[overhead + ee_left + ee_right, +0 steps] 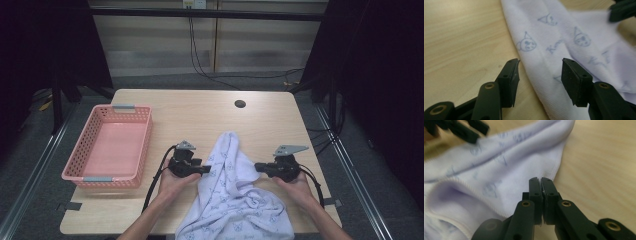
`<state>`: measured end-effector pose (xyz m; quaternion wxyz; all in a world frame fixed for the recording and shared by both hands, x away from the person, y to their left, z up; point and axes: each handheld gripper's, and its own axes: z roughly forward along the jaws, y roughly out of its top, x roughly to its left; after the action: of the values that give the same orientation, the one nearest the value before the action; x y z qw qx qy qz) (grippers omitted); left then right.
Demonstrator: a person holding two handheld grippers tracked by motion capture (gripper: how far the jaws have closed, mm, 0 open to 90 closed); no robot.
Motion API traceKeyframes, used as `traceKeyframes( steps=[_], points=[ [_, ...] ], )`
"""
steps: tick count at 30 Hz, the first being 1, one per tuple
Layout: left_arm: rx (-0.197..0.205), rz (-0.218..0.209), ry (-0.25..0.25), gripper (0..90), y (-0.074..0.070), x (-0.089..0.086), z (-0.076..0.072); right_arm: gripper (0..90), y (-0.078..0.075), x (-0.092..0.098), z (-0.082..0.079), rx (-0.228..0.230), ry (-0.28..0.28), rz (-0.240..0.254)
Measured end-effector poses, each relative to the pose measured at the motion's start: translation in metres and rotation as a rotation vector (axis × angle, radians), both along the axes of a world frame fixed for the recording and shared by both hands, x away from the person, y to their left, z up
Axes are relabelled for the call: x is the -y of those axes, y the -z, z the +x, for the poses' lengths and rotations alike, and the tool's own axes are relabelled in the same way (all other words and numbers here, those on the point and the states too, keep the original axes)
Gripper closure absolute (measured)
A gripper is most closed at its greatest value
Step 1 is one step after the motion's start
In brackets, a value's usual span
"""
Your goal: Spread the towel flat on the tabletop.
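A white towel (231,192) with pale blue cartoon prints lies rumpled on the front middle of the wooden table (200,112), and part of it hangs over the front edge. My left gripper (205,170) is at the towel's left edge, open. In the left gripper view its jaws (540,61) straddle the folded edge of the towel (554,37) without closing on it. My right gripper (258,166) is at the towel's right edge. In the right gripper view its jaws (541,180) are pressed together at the hemmed edge of the towel (499,170), with a thin white sliver between them.
An empty pink plastic basket (145,145) stands on the left side of the table. A round cable hole (240,104) is near the far edge. Bare wood lies behind the towel and to its right. Cables run across the floor beyond the table.
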<state>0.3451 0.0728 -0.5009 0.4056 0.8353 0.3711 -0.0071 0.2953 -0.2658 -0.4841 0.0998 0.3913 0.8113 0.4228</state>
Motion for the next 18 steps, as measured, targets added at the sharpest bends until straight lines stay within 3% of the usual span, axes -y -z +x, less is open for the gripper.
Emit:
traceKeyframes(
  steps=[1,2,3,6,8,10,12,13,15,17,18],
  points=[
    [0.0,0.0,0.0,56.9,0.0,0.0,0.0,88.2,0.0,0.0,0.0,0.0,0.0,0.0],
    [-0.001,0.001,-0.002,56.9,0.001,0.001,0.0,88.2,-0.009,0.008,-0.001,0.027,0.019,0.031],
    [-0.011,0.002,-0.001,62.7,0.0,0.003,-0.001,88.3,-0.012,0.011,-0.002,0.033,0.031,0.041],
    [0.037,-0.003,0.017,85.8,-0.004,0.004,-0.007,88.3,-0.022,0.025,-0.004,0.058,0.076,0.079],
    [0.073,-0.046,-0.006,87.2,-0.013,-0.001,-0.011,88.3,-0.028,0.034,-0.006,0.075,0.102,0.09],
    [0.117,-0.098,0.026,87.8,-0.028,-0.007,-0.015,88.3,-0.032,0.042,-0.009,0.085,0.123,0.107],
    [0.161,-0.119,0.045,87.9,-0.042,-0.008,-0.023,88.3,-0.036,0.049,-0.011,0.1,0.138,0.118],
    [0.183,-0.134,0.066,87.9,-0.049,-0.007,-0.028,88.3,-0.037,0.052,-0.012,0.102,0.14,0.118],
    [0.222,-0.159,0.16,87.7,-0.059,0.002,-0.042,88.3,-0.04,0.058,-0.016,0.098,0.153,0.127],
    [0.22,-0.129,0.255,87.4,-0.059,0.018,-0.058,88.2,-0.04,0.063,-0.021,0.092,0.155,0.11],
    [0.198,-0.11,0.302,87.2,-0.055,0.027,-0.064,88.2,-0.039,0.065,-0.025,0.086,0.157,0.102]
  ],
)
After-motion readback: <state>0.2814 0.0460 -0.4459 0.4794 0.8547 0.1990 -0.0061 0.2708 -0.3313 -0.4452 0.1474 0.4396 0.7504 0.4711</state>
